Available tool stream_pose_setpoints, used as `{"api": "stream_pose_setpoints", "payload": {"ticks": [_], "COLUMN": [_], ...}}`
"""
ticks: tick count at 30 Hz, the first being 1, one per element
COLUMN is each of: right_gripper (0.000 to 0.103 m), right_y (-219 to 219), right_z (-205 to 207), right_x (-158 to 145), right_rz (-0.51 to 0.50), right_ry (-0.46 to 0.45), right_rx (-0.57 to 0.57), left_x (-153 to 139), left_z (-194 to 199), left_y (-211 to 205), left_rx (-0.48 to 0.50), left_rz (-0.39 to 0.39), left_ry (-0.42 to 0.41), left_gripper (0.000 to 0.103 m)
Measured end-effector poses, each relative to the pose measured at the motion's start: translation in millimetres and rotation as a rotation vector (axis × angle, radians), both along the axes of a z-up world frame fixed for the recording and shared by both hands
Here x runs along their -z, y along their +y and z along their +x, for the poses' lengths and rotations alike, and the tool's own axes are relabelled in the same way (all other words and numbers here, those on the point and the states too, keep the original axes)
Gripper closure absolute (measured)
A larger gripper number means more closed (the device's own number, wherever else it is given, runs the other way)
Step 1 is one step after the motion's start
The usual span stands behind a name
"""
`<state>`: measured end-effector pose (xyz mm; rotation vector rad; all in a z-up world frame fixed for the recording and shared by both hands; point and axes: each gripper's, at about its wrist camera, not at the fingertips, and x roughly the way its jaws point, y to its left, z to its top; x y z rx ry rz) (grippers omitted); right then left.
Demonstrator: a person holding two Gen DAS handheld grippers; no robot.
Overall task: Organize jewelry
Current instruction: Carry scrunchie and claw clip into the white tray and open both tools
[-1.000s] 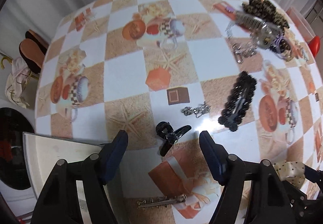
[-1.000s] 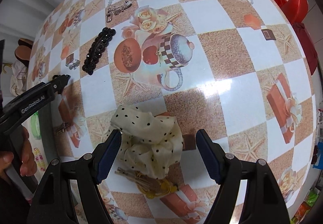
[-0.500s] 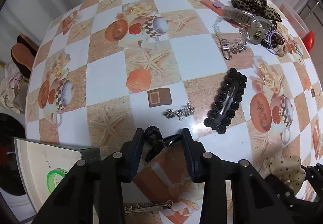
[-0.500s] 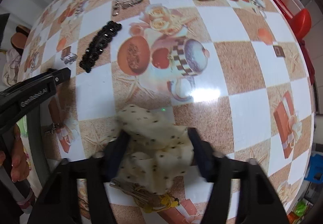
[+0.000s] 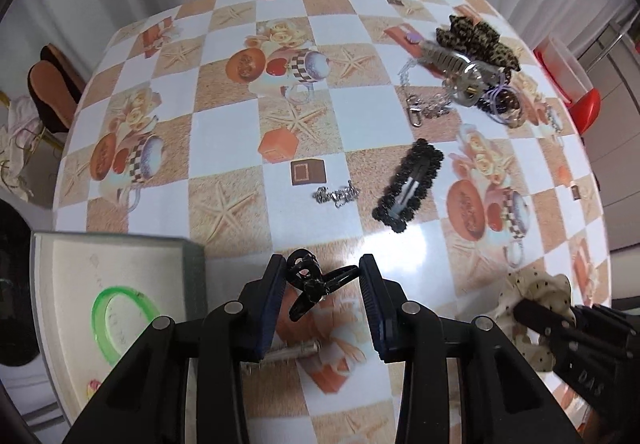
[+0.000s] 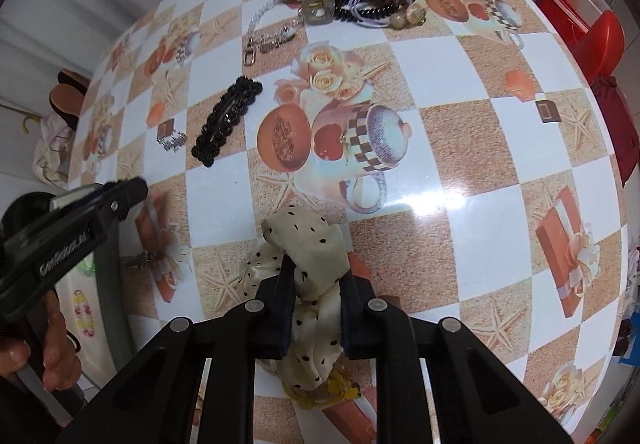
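Observation:
My left gripper (image 5: 322, 276) is shut on a small black claw hair clip (image 5: 314, 286) and holds it just above the table, next to a grey tray (image 5: 120, 256) that holds a green bangle (image 5: 120, 318). My right gripper (image 6: 316, 280) is shut on a cream polka-dot scrunchie (image 6: 308, 256), which also shows in the left wrist view (image 5: 540, 292). A black beaded barrette (image 5: 410, 184), a small silver chain (image 5: 336, 195) and a silver hairpin (image 5: 292, 350) lie on the checkered table (image 5: 224, 132).
A pile at the far right holds a leopard scrunchie (image 5: 476, 38), a clear claw clip (image 5: 460, 70), a keychain (image 5: 424, 106) and dark beaded bands (image 5: 504, 102). A yellow hair tie (image 6: 324, 390) lies under my right gripper. A red bin (image 6: 580, 16) stands beyond the table.
Both grippers closed: the left on the black claw clip, the right on the polka-dot scrunchie. The left gripper then lifted and drew back, bringing the tray into view.

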<state>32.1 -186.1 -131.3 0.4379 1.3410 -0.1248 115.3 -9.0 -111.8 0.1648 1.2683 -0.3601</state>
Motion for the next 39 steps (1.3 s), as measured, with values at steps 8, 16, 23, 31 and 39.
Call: {"api": "stream_pose_setpoints", "payload": {"ticks": [8,16,23,31,39], "right_gripper": [0.084,0.084,0.084,0.084,0.084], "right_y": [-3,8,36,100,192], "right_z": [-13,-19,-14,-4,-4], "right_x": [-13,-36,-59,-71,-62], "right_rz": [0.033,0.044,0.048,0.077,0.123], "right_ry": [-0.008,-0.029,-0.055,-0.065,-0.036], "right_rx": [0.015,-0.001,-0.066,-0.204,-0.393], "left_x": [-22,-36,-45,-41,-24], "left_z": [-19,-41,-60,-87,-109], "left_y": [24,64,111,176,236], "left_rx": [-0.039,-0.103,-0.186,-0.303,-0.403], "left_rz": [-0.027,-0.030,-0.025,-0.008,0.036], "left_ry": [-0.007,-0.006,-0.008,0.014,0.037], "left_gripper": [0.060,0.060,0.060,0.060,0.060]}}
